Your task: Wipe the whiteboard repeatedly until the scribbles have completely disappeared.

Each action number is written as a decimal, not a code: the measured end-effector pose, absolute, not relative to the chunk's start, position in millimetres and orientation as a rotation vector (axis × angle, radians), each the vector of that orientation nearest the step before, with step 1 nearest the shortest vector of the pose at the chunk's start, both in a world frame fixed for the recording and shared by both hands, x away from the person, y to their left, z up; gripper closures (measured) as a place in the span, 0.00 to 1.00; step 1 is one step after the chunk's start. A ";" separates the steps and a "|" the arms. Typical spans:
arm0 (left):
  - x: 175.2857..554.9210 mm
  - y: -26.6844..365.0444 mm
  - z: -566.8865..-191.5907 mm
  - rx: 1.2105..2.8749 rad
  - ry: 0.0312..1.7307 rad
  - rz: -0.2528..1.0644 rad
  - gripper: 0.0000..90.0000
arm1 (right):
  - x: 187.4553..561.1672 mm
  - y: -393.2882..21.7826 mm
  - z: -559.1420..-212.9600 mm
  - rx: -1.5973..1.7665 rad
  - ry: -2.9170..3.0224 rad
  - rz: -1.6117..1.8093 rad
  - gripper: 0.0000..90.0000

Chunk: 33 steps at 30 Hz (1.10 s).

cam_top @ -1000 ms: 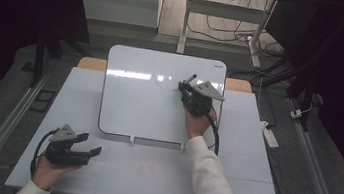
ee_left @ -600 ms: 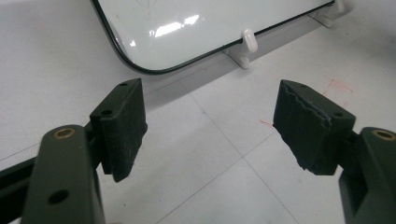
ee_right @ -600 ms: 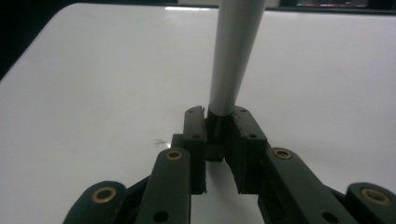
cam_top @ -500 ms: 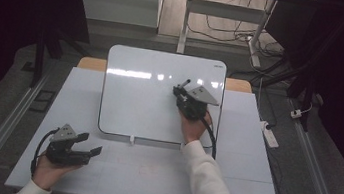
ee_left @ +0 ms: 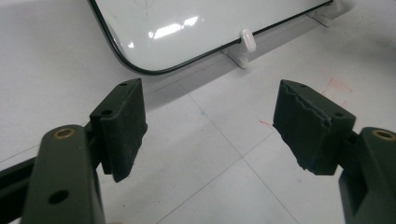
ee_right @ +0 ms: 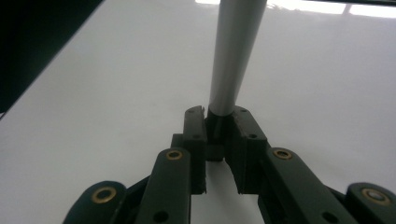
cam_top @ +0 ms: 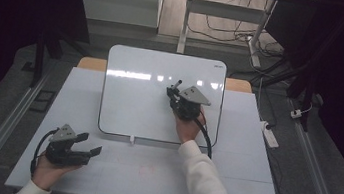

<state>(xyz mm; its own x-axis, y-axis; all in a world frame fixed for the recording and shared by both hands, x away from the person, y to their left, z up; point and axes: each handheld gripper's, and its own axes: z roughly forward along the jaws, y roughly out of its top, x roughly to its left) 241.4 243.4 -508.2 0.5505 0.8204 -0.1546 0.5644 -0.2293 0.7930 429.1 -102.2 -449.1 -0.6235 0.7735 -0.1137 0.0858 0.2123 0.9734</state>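
Note:
A white whiteboard (cam_top: 139, 98) lies on the table, its surface blank (ee_right: 116, 93). Over the board's right half my right gripper (cam_top: 176, 93) is shut on a grey marker (cam_top: 176, 84), held by the person's hand. In the right gripper view the marker (ee_right: 236, 51) rises from between the closed jaws (ee_right: 218, 126) towards the board. My left gripper (cam_top: 90, 145) rests on the table at the front left, open, nothing between its jaws (ee_left: 210, 126). The board's near left corner (ee_left: 135, 70) lies just beyond it.
The grey table (cam_top: 149, 179) extends in front of the board. A white clip foot (ee_left: 246, 39) props the board's near edge. Faint red marks (ee_left: 338, 86) stain the tabletop. A power strip (cam_top: 270, 135) lies on the floor to the right, and desk legs and cables stand behind.
My right gripper has slid a little to the left and nearer over the board with the marker in it. The left gripper has stayed put.

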 end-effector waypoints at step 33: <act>239.6 243.7 -505.8 1.908 1.120 0.388 0.29 | 416.8 -147.1 -449.3 0.876 1.889 1.425 0.86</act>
